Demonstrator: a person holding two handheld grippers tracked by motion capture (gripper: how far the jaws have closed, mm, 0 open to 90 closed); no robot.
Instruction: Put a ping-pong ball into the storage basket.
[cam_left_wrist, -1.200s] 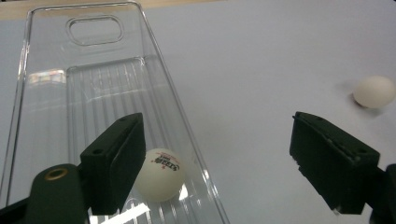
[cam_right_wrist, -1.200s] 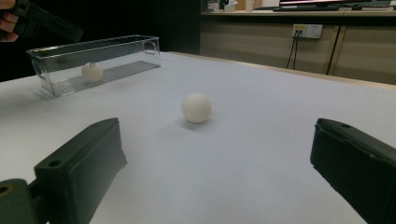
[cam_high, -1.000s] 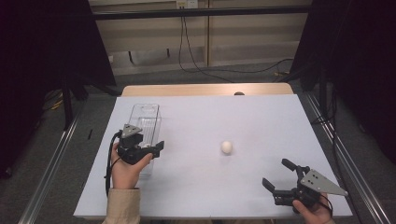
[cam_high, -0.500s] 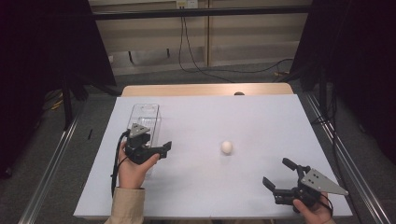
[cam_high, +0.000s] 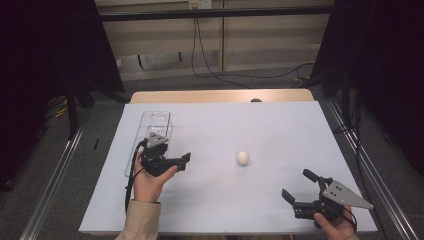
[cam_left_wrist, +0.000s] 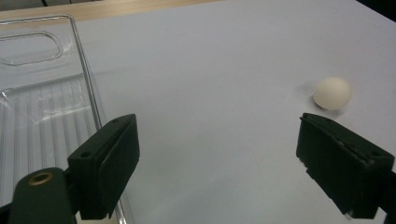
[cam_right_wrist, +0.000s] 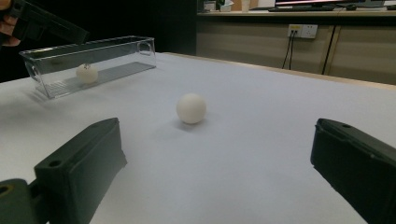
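A white ball (cam_high: 243, 157) lies alone near the middle of the white table (cam_high: 225, 125). A second white ball (cam_right_wrist: 87, 73) sits inside the clear plastic tray (cam_high: 155, 120) at the left. My left gripper (cam_high: 176, 163) is open, held just right of the tray's near end with its jaws facing the loose ball. In the left gripper view the ball (cam_left_wrist: 332, 93) lies ahead, just beyond the right jaw, and the tray (cam_left_wrist: 28, 60) is at the left. My right gripper (cam_high: 296, 184) rests open near the front right edge; its view has the ball (cam_right_wrist: 191, 108) centred ahead.
The tray (cam_right_wrist: 116, 49) runs lengthwise along the table's left side. A wooden strip (cam_high: 220, 96) borders the far edge. Dark curtains and floor cables lie beyond. The other hand and its gripper (cam_right_wrist: 42, 23) appear above the tray in the right gripper view.
The left gripper has moved right, off the tray's near end toward the loose ball, staying open. The right gripper and the ball have not moved.
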